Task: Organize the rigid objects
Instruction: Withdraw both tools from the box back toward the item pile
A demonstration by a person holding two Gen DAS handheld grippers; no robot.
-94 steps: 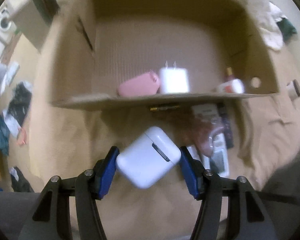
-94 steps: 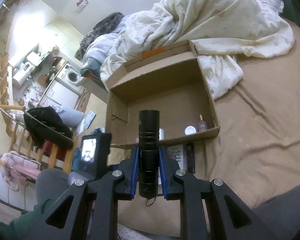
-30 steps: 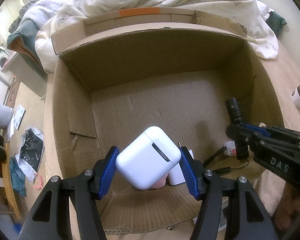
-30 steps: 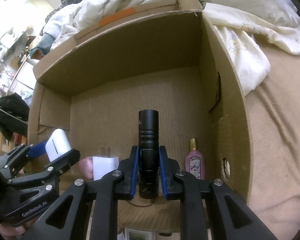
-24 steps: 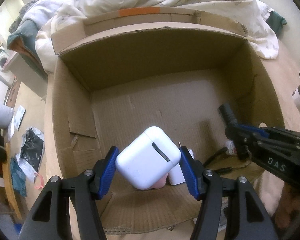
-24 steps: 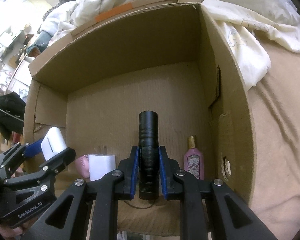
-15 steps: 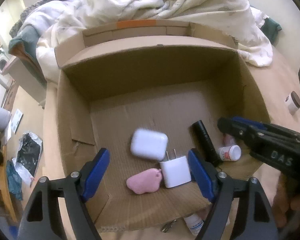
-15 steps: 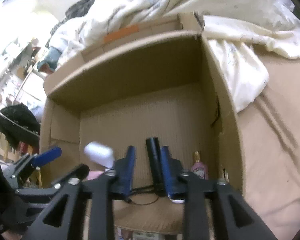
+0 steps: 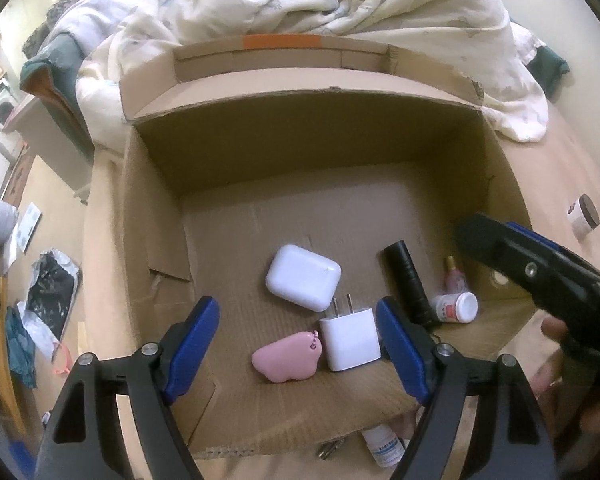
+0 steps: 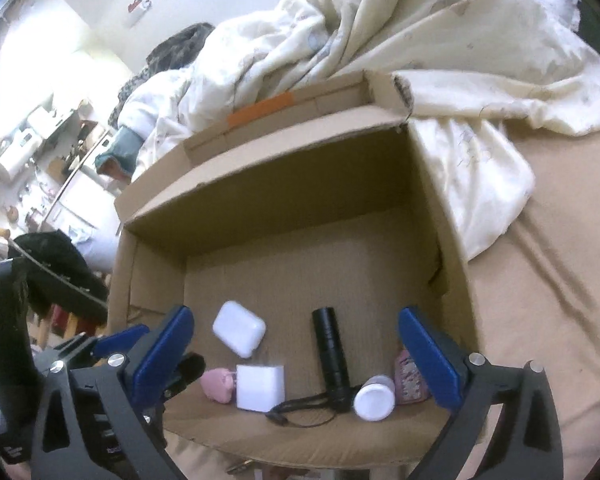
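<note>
**Cardboard box holds the small objects, both grippers empty**

Cardboard is the material of the large open box [image 9: 148, 208], which sits on a bed with a beige sheet [image 10: 560, 240]. I use the white charger [image 9: 350, 338] on the box floor as the landmark.

Just behind the white charger, almost touching its two prongs, lies the white earbud case [image 9: 303, 277], flat on the floor of the box. To the left of the charger and touching it is the pink pouch [image 9: 286, 360]. To the right of the charger lies the black flashlight [image 9: 408, 284], on its side, with its lens end pointing to the far wall; its thin cord [image 10: 308, 410] curls on the floor near the front edge. Farther right of the charger, beside the flashlight's rear end, a small white-capped bottle [image 9: 456, 307] lies on its side, and behind it stands a pink perfume bottle [image 9: 453, 276] close to the right wall.

The left gripper [image 9: 298, 350] hovers above the front part of the box with its blue pads spread wide, grasping nothing. The right gripper [image 10: 296, 354] is released too, its pads wide apart over the flashlight and holding nothing.

Behind the box, a rumpled cream duvet [image 9: 340, 4] lies on the bed. Outside the box, far right of the charger, a small jar with a brown lid [image 9: 583, 217] sits on the sheet.
</note>
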